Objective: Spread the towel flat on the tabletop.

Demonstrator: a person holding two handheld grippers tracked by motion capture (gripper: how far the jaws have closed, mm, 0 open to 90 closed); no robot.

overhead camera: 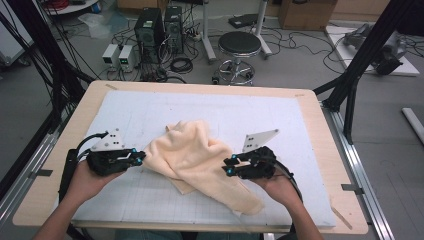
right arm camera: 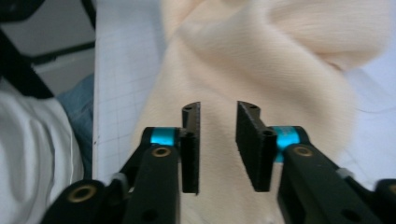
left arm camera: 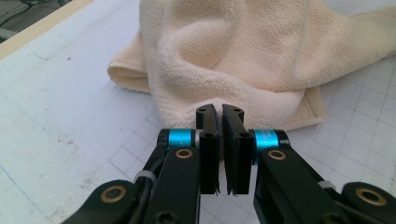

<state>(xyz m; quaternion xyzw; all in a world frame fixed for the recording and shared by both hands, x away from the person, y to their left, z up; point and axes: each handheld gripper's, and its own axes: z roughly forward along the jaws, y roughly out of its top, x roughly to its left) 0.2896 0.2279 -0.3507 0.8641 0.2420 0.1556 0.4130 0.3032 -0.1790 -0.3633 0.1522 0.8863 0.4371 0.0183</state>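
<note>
A cream towel (overhead camera: 195,155) lies crumpled in the middle of the white gridded mat (overhead camera: 150,107), one end trailing toward the front edge. My left gripper (overhead camera: 139,156) is at the towel's left edge, held in a hand. Its jaws are shut, with nothing visible between them. In the left gripper view its tips (left arm camera: 219,112) point at the towel's (left arm camera: 243,51) folded lower edge. My right gripper (overhead camera: 227,166) hovers over the towel's right side. In the right gripper view it (right arm camera: 218,109) stands open, with the towel (right arm camera: 261,60) beneath the gap and no cloth pinched.
The mat covers a wooden table (overhead camera: 312,100). Behind the table are a black stool (overhead camera: 239,45), computer towers (overhead camera: 150,27) and cables on the floor. Black frame struts (overhead camera: 360,65) rise at both sides. The person's white shirt (right arm camera: 32,154) is at the left of the right gripper view.
</note>
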